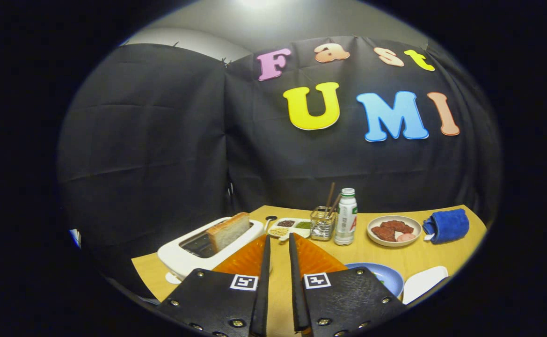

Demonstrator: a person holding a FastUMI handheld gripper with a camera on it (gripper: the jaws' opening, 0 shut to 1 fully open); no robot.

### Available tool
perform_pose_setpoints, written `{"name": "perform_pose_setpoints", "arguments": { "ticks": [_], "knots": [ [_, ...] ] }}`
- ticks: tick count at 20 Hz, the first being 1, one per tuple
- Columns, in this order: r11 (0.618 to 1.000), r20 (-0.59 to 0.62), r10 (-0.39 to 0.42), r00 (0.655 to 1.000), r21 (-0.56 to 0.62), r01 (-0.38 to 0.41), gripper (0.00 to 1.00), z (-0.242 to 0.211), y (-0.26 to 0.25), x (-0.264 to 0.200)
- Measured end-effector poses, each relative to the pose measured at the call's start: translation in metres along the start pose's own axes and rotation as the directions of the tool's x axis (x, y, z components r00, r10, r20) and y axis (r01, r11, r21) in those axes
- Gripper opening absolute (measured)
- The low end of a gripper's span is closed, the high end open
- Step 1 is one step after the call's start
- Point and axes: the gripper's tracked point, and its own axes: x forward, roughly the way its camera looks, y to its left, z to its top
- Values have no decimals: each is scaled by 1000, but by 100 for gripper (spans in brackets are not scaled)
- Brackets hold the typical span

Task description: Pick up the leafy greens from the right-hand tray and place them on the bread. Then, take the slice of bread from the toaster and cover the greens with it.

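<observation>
While the gripper (279,241) hangs above the table (376,255), its fingers sit a little apart, holding nothing. A bread slice (229,230) stands in the white toaster (184,260) beside them.

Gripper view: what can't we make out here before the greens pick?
- Blue plate: near part hidden behind the gripper's right finger; something green shows on it, too little to name.
- White tray: cut off at the edge; contents unseen.
- Toaster: near side hidden by the left finger; bread slice stands in the slot.
- Small dishes: contents too small to identify.
- Fingers apart, nothing between them.
</observation>
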Motion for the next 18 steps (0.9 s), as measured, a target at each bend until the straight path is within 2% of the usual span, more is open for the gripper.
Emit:
{"name": "perform_pose_setpoints", "arguments": {
  "ticks": [4, 7, 11, 18],
  "knots": [
    [997, -8, 73, 997, 24, -73, 21, -3, 44, 12],
    [996, -12, 85, 996, 18, -84, 23, -6, 63, 25],
    [996, -30, 81, 996, 22, -81, 24, -17, 78, 43],
    [1000, -58, 29, 998, 4, -29, 24, -38, 82, 70]
  ]
}}
